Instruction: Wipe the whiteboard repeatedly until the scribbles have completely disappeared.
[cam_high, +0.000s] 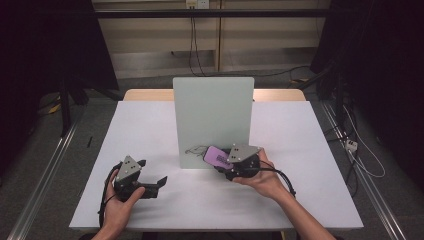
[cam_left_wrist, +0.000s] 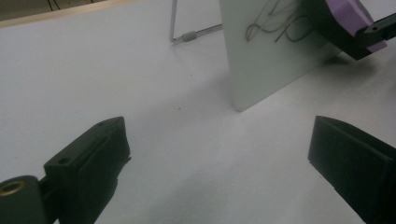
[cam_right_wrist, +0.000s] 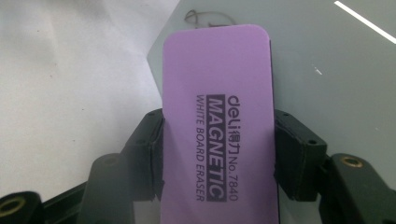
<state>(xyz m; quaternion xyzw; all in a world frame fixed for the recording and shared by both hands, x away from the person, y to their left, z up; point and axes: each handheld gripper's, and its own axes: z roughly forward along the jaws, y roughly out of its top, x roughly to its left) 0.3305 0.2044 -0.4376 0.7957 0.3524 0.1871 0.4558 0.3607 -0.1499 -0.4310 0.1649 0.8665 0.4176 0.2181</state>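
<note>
A small whiteboard (cam_high: 212, 115) stands upright in the middle of the table, with dark scribbles (cam_high: 192, 149) near its lower edge. My right gripper (cam_high: 226, 161) is shut on a purple whiteboard eraser (cam_high: 216, 156), held close against the board's lower right part beside the scribbles. The right gripper view has the eraser (cam_right_wrist: 217, 116) clamped between both jaws, its label facing the camera and the scribbles (cam_right_wrist: 201, 16) just past its tip. My left gripper (cam_high: 152, 175) rests open on the table, left of the board, with nothing between its fingers (cam_left_wrist: 88, 158).
The white table (cam_high: 150, 130) has bare surface left, right and in front of the board. A thin metal stand leg (cam_left_wrist: 194, 35) sticks out behind the board. Cables (cam_high: 360, 155) lie on the floor at the right, and a wooden edge (cam_high: 145, 94) lines the table's back.
</note>
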